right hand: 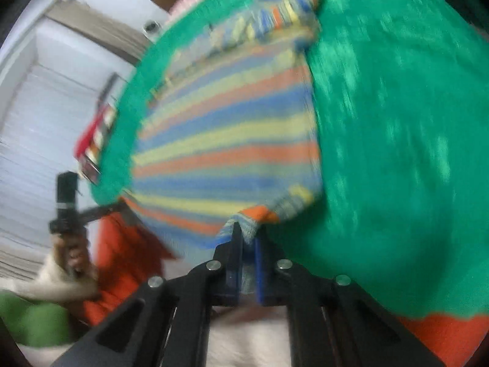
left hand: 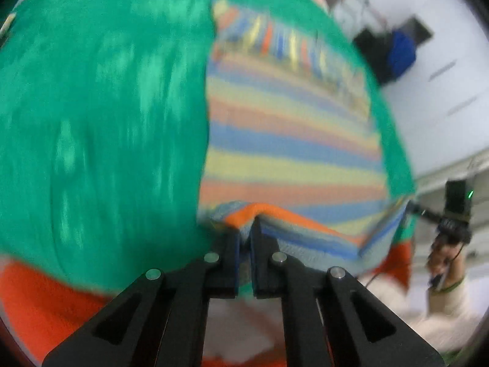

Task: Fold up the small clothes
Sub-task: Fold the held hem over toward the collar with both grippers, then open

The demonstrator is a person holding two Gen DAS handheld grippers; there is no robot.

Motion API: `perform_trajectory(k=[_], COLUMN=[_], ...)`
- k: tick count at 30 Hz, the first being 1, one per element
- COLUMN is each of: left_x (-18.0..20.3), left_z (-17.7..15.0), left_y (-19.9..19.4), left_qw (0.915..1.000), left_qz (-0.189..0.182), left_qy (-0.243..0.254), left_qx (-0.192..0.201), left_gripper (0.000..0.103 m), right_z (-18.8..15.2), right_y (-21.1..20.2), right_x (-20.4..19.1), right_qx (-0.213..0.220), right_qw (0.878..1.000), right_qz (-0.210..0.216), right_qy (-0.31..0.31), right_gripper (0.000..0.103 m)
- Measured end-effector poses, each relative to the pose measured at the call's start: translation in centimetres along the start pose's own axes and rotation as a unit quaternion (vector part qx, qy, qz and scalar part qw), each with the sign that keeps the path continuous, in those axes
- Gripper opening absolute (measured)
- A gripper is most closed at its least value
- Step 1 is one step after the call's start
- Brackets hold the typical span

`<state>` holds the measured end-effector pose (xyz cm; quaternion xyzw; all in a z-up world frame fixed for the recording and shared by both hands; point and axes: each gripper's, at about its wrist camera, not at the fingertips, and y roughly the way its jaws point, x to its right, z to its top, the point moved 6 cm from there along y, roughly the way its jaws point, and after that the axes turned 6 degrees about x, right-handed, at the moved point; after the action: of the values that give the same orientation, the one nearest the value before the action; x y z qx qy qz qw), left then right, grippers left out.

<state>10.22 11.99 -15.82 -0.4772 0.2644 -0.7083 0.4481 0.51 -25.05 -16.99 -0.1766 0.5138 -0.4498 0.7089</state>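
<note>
A small striped garment (left hand: pixel 290 128) in blue, yellow and orange bands lies on a green cloth (left hand: pixel 101 116). My left gripper (left hand: pixel 244 229) is shut on its near left corner, which is lifted and creased between the jaws. In the right wrist view the same striped garment (right hand: pixel 226 140) spreads away from me, and my right gripper (right hand: pixel 247 232) is shut on its near right corner. The near hem sags between the two grips. Both views are blurred.
The green cloth (right hand: pixel 397 153) covers a surface with an orange edge (left hand: pixel 39 299) below it. A person's hand (left hand: pixel 446 260) holding the right gripper's handle shows at the right of the left wrist view. The hand (right hand: pixel 73 253) on the left gripper's handle shows at the left of the right wrist view.
</note>
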Motion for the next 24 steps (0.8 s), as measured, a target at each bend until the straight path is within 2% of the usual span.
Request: perform_trajectory(k=[3, 6, 9, 10, 11, 12, 13, 14, 15, 16, 18, 20, 22, 24], left_x=[0.2, 0.4, -0.1, -0.4, -1.3, -2.7, -3.3, -4.0, -4.3, -4.3, -4.0, -3.1, -1.8, -0.4], left_z=[6.7, 14.5, 21.9, 23.7, 25.5, 27.1, 27.1, 27.1, 27.0, 26.7, 25.4, 23.2, 21.7, 19.4], left_y=[0.8, 3.5, 8.1, 9.8, 11.4, 13.1, 13.9, 14.0, 13.7, 13.4, 12.1, 10.8, 10.3, 11.1], left_qw=[0.999, 0.9972, 0.9969, 0.9964, 0.9952, 0.9929, 0.9912, 0.9891, 0.9886, 0.9898, 0.9941, 0.9952, 0.9955, 0.9961], left_qz=[-0.011, -0.001, -0.003, 0.0, 0.012, 0.036, 0.044, 0.042, 0.027, 0.018, 0.027, 0.031, 0.012, 0.01], left_qy=[-0.007, -0.006, -0.018, -0.032, -0.053, -0.085, -0.102, -0.12, -0.125, -0.116, -0.066, -0.017, 0.011, 0.034], left_qx=[0.042, 0.074, 0.077, 0.078, 0.081, 0.075, 0.072, 0.075, 0.08, 0.08, 0.082, 0.091, 0.093, 0.08], left_gripper=[0.003, 0.003, 0.005, 0.009, 0.022, 0.03, 0.04, 0.04, 0.041, 0.047, 0.056, 0.065, 0.071, 0.071], right_z=[6.3, 13.6, 21.2, 23.5, 25.8, 27.2, 28.2, 28.9, 29.1, 29.0, 28.2, 27.0, 25.4, 24.4], right_y=[0.1, 1.7, 4.2, 5.4, 6.7, 7.6, 8.4, 9.0, 8.9, 8.8, 8.5, 8.2, 9.9, 12.9], right_x=[-0.4, 0.2, 2.6, 3.6, 4.9, 5.8, 6.8, 8.0, 8.6, 8.8, 7.9, 6.0, 2.8, -0.6], right_qx=[0.043, 0.084, 0.114, 0.119, 0.131, 0.143, 0.151, 0.162, 0.169, 0.172, 0.161, 0.124, 0.059, 0.001], right_qw=[0.999, 0.996, 0.993, 0.993, 0.991, 0.989, 0.987, 0.984, 0.982, 0.981, 0.984, 0.991, 0.997, 0.997], right_qz=[0.015, 0.002, -0.012, -0.01, -0.01, -0.015, -0.027, -0.045, -0.049, -0.046, -0.036, -0.039, -0.03, -0.006], right_qy=[-0.009, -0.022, -0.007, 0.006, 0.022, 0.031, 0.041, 0.058, 0.072, 0.079, 0.062, 0.01, -0.041, -0.072], right_gripper=[0.007, 0.007, 0.007, 0.007, 0.009, 0.012, 0.023, 0.033, 0.033, 0.033, 0.033, 0.033, 0.033, 0.036])
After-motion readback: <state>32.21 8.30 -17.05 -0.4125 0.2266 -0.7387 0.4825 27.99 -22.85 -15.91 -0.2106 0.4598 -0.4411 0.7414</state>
